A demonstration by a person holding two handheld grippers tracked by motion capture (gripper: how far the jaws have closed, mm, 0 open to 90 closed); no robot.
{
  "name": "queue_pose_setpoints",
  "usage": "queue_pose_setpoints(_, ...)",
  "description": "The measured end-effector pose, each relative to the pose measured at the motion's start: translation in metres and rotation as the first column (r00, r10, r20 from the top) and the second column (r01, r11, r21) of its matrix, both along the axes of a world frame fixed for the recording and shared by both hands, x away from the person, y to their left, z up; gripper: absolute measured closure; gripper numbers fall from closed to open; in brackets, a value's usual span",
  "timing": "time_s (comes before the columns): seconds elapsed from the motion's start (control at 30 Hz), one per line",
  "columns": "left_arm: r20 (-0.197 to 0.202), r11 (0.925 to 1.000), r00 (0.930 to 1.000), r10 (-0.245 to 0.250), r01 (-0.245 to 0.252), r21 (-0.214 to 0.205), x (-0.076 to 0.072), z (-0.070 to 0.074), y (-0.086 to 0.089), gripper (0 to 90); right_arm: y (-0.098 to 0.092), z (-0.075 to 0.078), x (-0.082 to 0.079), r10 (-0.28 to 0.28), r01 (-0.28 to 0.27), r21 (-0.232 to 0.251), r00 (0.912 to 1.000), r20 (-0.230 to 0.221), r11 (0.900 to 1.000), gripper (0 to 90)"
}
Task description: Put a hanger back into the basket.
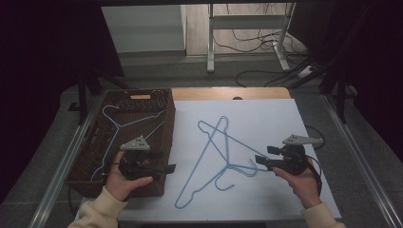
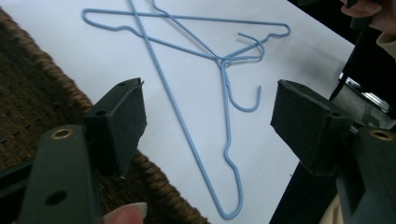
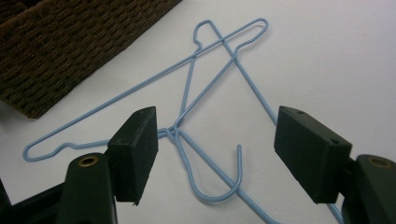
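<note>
Two light-blue wire hangers (image 1: 219, 156) lie flat and crossed on the white sheet, necks tangled at centre, hooks curling toward 6 o'clock. A third blue wire hanger (image 1: 124, 124) rests inside the wicker basket at 9 o'clock.

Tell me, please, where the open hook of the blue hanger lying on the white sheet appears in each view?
High view: the hook sits low at centre, between both hands.
Left gripper view: the hook is right of centre, above the gap between the jaws.
Right gripper view: the hook lies low, between the jaws.
Shared landmark: the wicker basket beside the sheet.
</note>
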State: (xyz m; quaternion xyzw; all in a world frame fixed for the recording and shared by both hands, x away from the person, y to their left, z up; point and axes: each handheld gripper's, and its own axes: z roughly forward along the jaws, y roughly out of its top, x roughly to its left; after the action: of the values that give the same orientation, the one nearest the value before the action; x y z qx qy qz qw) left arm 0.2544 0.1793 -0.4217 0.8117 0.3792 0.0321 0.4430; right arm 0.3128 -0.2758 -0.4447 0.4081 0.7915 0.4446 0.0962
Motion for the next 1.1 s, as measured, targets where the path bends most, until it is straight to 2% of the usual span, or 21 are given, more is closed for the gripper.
queue_pose_setpoints(0.37, 0.002, 0.9999, 0.9999, -0.012, 0.012, -0.001, -0.004, 0.001, -0.008, 26.0, 0.001, 0.001, -0.002, -0.002, 0.002, 0.0, 1.0, 0.002, 1.0, 30.4)
queue_pose_setpoints(0.73, 0.0, 0.9974, 0.9977, -0.068, 0.068, 0.023, -0.004, -0.001, -0.036, 26.3, -0.002, 0.004, -0.004, -0.008, 0.008, 0.005, 0.9999, 0.014, 1.0, 30.4)
queue_pose_setpoints(1.1, -0.005, 0.9945, 0.9953, -0.097, 0.097, 0.04, -0.003, -0.005, -0.058, 26.6, -0.003, 0.006, -0.005, -0.012, 0.012, 0.011, 0.9998, 0.017, 0.9999, 30.4)
